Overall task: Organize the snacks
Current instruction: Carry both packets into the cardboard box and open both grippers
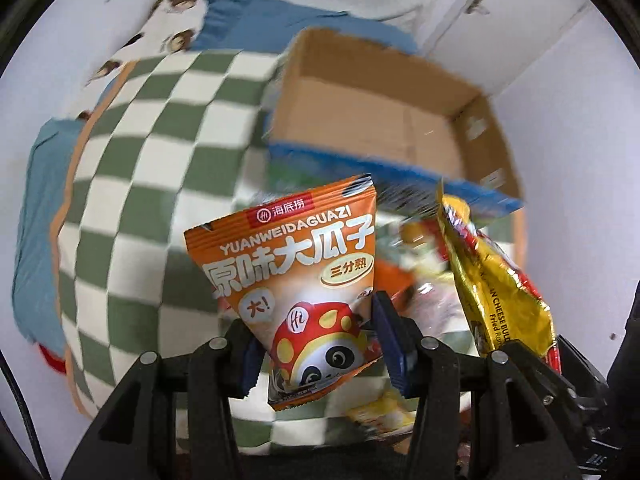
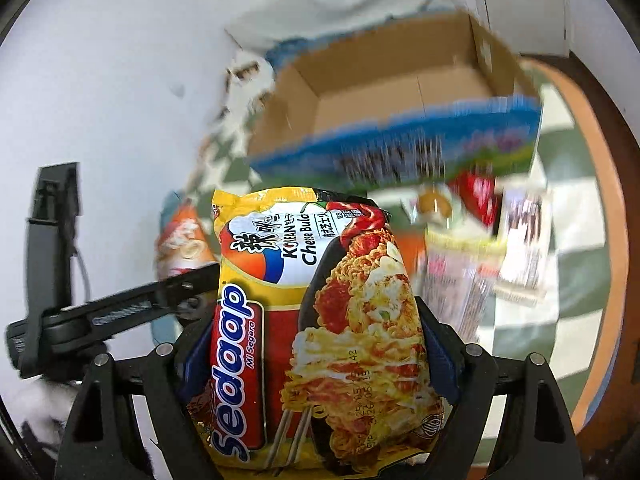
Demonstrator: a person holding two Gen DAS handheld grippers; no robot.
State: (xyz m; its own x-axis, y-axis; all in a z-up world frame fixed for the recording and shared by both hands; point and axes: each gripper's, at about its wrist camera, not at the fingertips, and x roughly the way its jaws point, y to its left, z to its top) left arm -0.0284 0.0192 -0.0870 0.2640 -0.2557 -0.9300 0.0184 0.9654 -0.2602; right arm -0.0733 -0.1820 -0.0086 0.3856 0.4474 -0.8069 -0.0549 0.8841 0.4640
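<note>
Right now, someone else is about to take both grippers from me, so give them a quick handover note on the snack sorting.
Left gripper: shut on the orange sunflower seed packet, held up off the checkered cloth.
Right gripper: shut on the yellow Sedaap noodle packet, also lifted.
Cardboard box: open, just beyond both packets; the part of its inside that shows is bare.
Done: both packets picked up.
Left: put both packets away, probably in the box, then clear the other snack packets lying on the cloth in front of the box; they are blurred, so count them yourself.
</note>
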